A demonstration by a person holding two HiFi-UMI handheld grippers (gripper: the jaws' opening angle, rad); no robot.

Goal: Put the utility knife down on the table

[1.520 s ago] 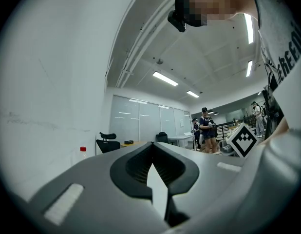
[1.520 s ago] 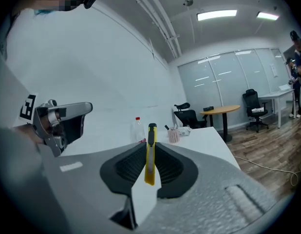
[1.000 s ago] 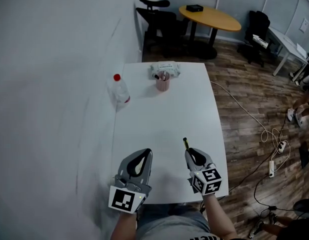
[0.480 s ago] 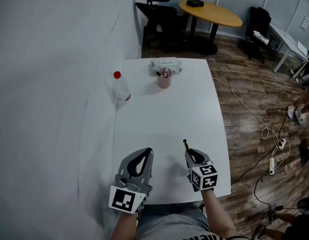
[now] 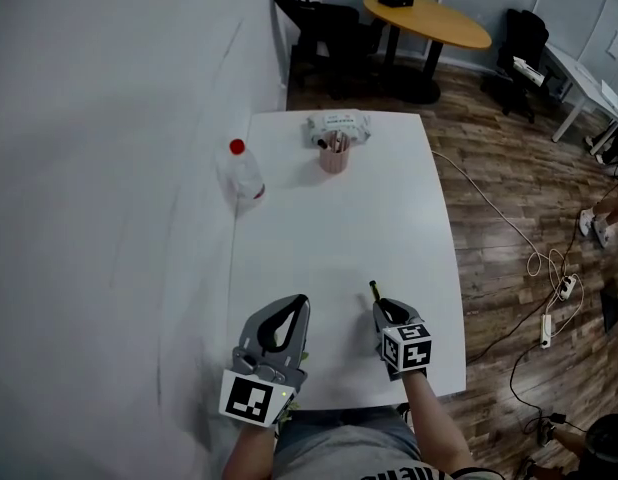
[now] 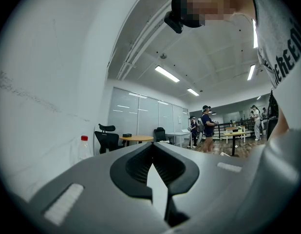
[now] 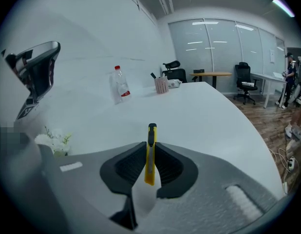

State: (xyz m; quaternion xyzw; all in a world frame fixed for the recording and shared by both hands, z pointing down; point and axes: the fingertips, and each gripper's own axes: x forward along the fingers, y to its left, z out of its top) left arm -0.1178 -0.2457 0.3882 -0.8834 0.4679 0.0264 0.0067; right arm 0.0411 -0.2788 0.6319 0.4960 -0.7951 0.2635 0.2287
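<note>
My right gripper (image 5: 381, 304) is shut on a yellow utility knife (image 5: 372, 289) over the near right part of the white table (image 5: 339, 228). In the right gripper view the utility knife (image 7: 150, 152) stands edge-up between the jaws of the right gripper (image 7: 149, 145), its black tip pointing away over the table. My left gripper (image 5: 297, 302) hovers over the near left part of the table, shut with nothing in it. In the left gripper view the left gripper (image 6: 153, 146) has its jaws meeting at the tips.
A clear bottle with a red cap (image 5: 240, 172) stands at the table's left edge by the wall. A pink cup of pens (image 5: 333, 156) and a wipes packet (image 5: 339, 125) sit at the far end. Cables (image 5: 549, 278) lie on the wooden floor to the right.
The right gripper has drawn back slightly toward the near edge with the knife still in it. The left gripper has stayed put. The head view has shifted a little.
</note>
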